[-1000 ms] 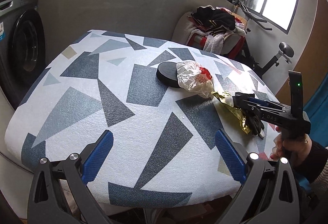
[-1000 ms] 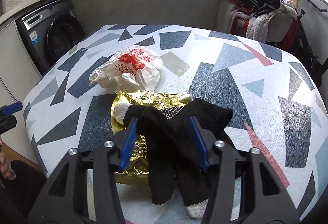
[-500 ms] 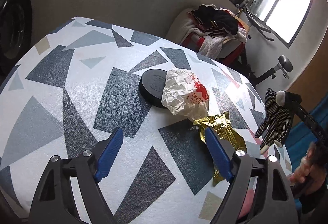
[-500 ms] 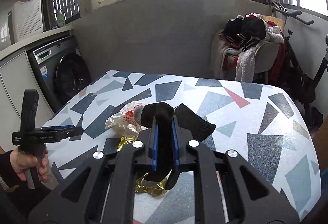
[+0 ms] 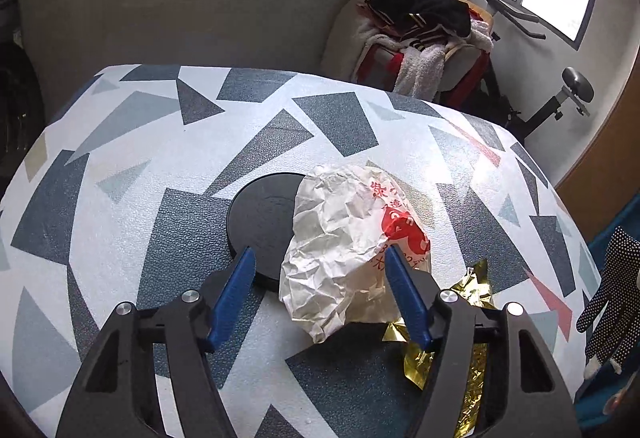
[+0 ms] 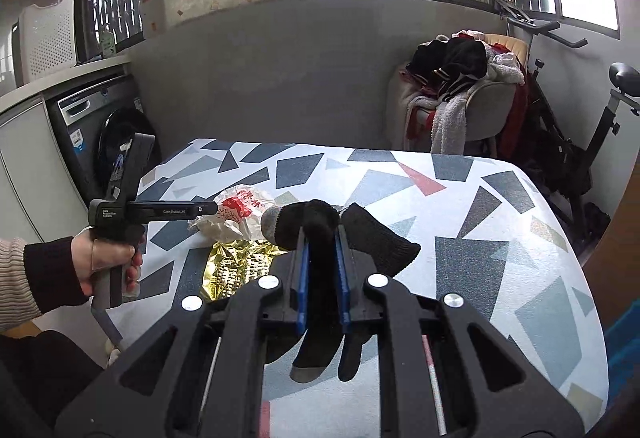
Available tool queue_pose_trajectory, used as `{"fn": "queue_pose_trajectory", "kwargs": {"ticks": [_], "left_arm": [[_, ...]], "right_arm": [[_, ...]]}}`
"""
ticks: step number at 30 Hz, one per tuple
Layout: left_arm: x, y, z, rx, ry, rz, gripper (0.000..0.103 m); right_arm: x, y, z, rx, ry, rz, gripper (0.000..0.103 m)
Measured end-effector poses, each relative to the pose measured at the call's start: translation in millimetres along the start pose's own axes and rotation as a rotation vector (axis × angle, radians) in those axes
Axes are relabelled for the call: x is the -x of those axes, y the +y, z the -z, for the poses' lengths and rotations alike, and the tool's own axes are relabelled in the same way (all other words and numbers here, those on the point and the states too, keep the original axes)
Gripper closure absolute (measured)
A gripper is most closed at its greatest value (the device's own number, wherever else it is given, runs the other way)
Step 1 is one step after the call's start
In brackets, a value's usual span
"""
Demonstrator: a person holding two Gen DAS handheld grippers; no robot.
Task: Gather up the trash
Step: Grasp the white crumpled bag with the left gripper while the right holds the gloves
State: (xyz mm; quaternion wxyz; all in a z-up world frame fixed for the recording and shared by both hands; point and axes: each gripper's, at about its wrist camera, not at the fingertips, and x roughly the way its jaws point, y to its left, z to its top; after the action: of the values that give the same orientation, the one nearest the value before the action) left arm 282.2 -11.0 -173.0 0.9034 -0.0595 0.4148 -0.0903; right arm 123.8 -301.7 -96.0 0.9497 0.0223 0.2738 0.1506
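A table (image 5: pixel 120 165) under a pebbled white cover printed with grey, slate and a few red triangles and trapezoids fills both views, its far edge rounding off toward a plain grey wall. At its middle lies the largest piece of trash, a crumpled white paper bag (image 5: pixel 340 250) with red printed characters, its surface creased into sharp ridges; its left side overlaps a flat, round black disc (image 5: pixel 260 222), matte and smooth, so the disc's right rim is hidden. Just near and right of the bag lies a crinkled gold foil wrapper (image 5: pixel 476 278), shiny and faceted, much of it hidden behind the left gripper's frame in that view.

The left gripper (image 5: pixel 318 264), blue-padded, hangs above the bag with its jaws closing; the pads straddle the bag's near part and the disc's near rim, and whether either pad touches the paper cannot be told. A bare hand (image 6: pixel 100 262) in a dark cuff and ribbed sleeve grips its handle.

The right gripper (image 6: pixel 322 238) is clamped narrowly on a black knit glove (image 6: pixel 320 222), held up off the table near its right side. The glove has a grey cuff band and grey fingertips, and in the left wrist view its palm shows white grip dots; the frame edge cuts it off there. Its fingers dangle below the pads, partly hidden by the gripper's body.
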Motion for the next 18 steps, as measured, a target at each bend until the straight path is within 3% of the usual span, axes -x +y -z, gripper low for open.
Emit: {"fn": "queue_pose_trajectory", "kwargs": {"ticks": [5,6,7,8,18], "left_arm": [[-17.2,-2.4,-2.4,-0.010,0.051,0.000,0.039],[-16.8,-2.9,-1.5,-0.017,0.048,0.002,0.044],[-16.1,-4.0,-1.0,-0.035,0.046,-0.004,0.062],[-14.8,-5.5,-0.6,-0.058,0.047,-0.017,0.064],[62.1,-7.5,-5.1,-0.200,-0.068,0.022,0.066]], "right_arm": [[5.1,-10.3,1.8,-0.037,0.004,0.010,0.088],[6.6,-11.4,1.4,-0.049,0.000,0.006,0.088],[8.1,-11.7,1.0,-0.055,-0.005,0.003,0.088],[8.9,-11.4,0.4,-0.058,-0.008,0.002,0.088],[17.2,6.0,1.4,-0.061,-0.013,-0.040,0.088]]}}
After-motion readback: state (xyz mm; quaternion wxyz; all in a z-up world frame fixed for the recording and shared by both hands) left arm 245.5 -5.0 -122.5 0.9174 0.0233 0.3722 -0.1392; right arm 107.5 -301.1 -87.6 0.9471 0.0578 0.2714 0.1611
